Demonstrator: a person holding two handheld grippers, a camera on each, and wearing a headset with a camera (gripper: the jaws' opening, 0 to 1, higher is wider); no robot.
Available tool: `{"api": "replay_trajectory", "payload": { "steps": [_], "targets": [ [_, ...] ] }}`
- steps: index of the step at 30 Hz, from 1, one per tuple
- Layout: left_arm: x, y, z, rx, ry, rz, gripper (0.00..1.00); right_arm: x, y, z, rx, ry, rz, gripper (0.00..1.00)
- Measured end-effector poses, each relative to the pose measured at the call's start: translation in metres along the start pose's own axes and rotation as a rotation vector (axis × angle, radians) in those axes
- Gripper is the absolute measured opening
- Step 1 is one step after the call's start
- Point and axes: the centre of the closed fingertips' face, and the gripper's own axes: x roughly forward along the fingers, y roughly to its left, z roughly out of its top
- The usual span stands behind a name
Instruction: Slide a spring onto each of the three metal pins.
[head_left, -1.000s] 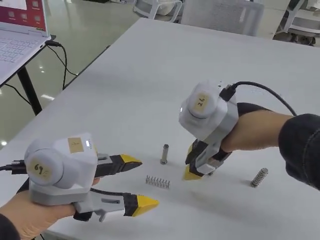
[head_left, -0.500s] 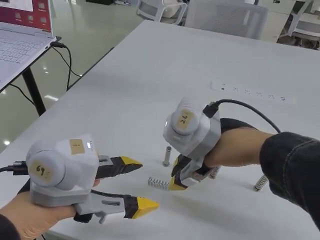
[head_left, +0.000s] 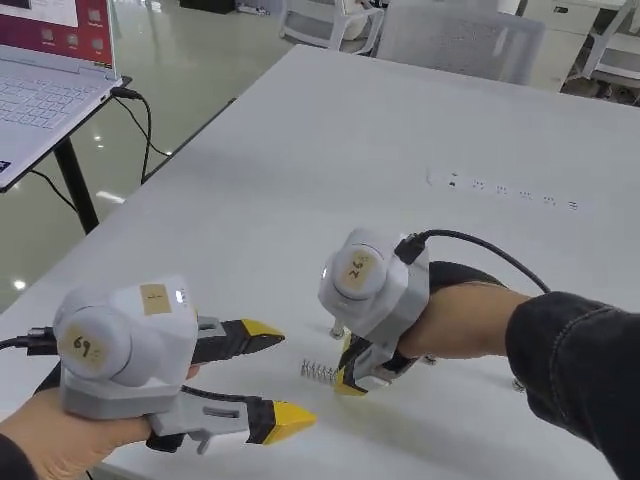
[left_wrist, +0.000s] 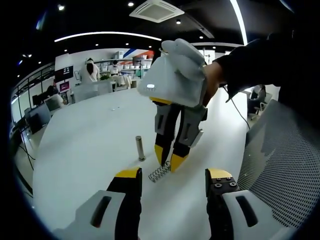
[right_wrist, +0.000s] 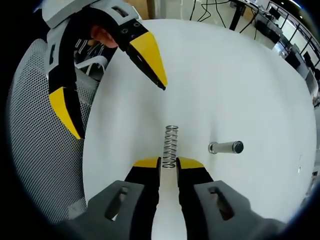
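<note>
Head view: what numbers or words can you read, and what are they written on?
"69": handwritten on the left gripper.
"26": handwritten on the right gripper.
Tan sticker on the left gripper: its mark is too faint to read.
Laptop screen: text too small to read.
Socket strip: marks too small to read.

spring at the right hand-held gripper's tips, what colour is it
Silvery bare metal; the spring shows best in the right gripper view.

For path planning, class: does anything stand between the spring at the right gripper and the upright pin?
Nothing visible does. Bare table lies between the spring, held at the right gripper's tips, and the pin. The left gripper hangs off to the spring's other side.
</note>
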Motion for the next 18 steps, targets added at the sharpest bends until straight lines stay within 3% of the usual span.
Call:
{"api": "replay_trajectory", "payload": {
  "steps": [7,18],
  "targets": [
    [0.000,0.001,-0.002,-0.002,0.002,0.004,0.49,-0.001,-0.001,0.000,-0.021,-0.002,-0.011,0.13],
    [0.005,-0.002,0.001,0.012,0.007,-0.010,0.48,-0.021,0.006,-0.004,0.014,-0.016,0.009,0.13]
  ]
}}
